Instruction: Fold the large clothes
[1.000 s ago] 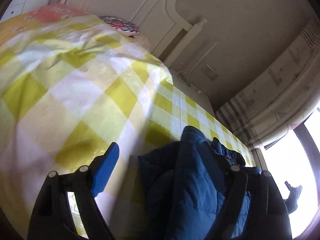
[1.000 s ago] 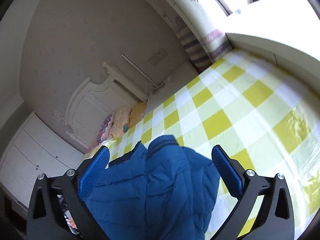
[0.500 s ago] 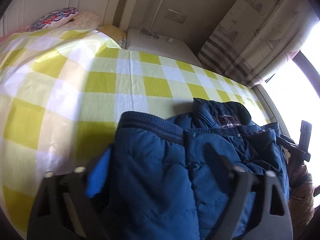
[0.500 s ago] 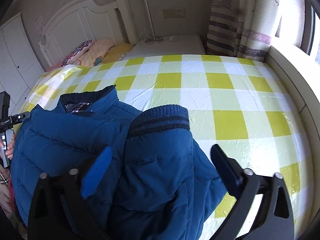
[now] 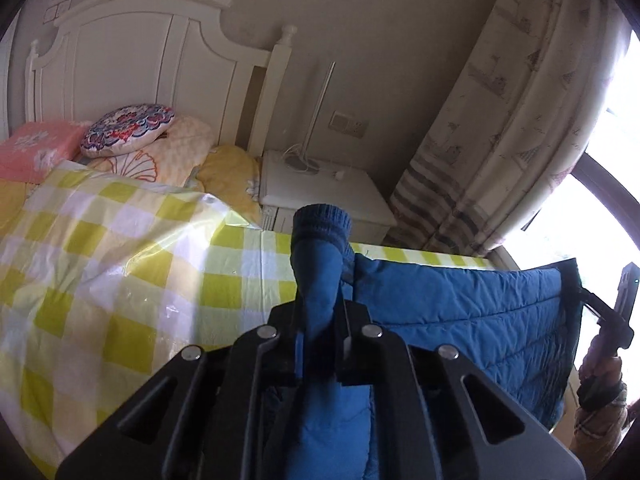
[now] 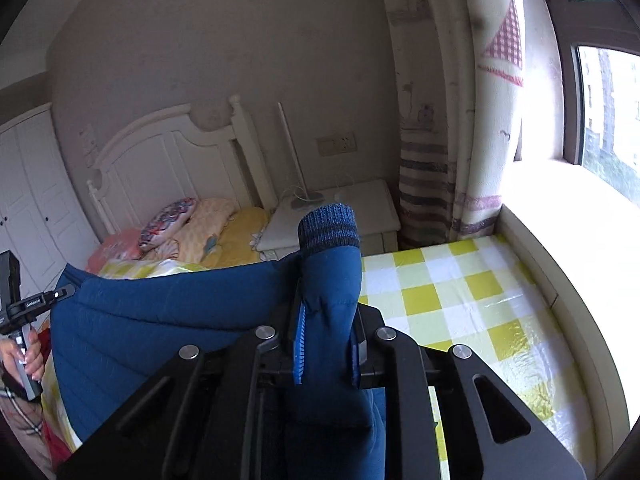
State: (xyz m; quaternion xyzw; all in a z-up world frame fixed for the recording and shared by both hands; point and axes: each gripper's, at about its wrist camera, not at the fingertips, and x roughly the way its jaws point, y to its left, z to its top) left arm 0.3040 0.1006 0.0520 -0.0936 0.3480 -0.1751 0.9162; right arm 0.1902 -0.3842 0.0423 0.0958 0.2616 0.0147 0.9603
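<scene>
A blue quilted jacket (image 5: 460,312) hangs stretched between my two grippers above the bed. My left gripper (image 5: 320,344) is shut on one sleeve, whose dark knitted cuff (image 5: 322,222) sticks up past the fingers. My right gripper (image 6: 326,344) is shut on the other sleeve, with its knitted cuff (image 6: 328,226) standing above the fingers. The jacket body (image 6: 168,320) spreads to the left in the right wrist view. The other gripper shows at the edge of each view.
The bed has a yellow and white checked cover (image 5: 100,264). Pillows (image 5: 128,130) lie at the white headboard (image 5: 152,52). A white nightstand (image 5: 320,188) stands beside it. A curtain (image 6: 452,120) and window ledge (image 6: 568,220) border the right side.
Both grippers were open over the jacket lying on the bed. They have shut on the sleeves and lifted them, so the jacket now hangs spread between them.
</scene>
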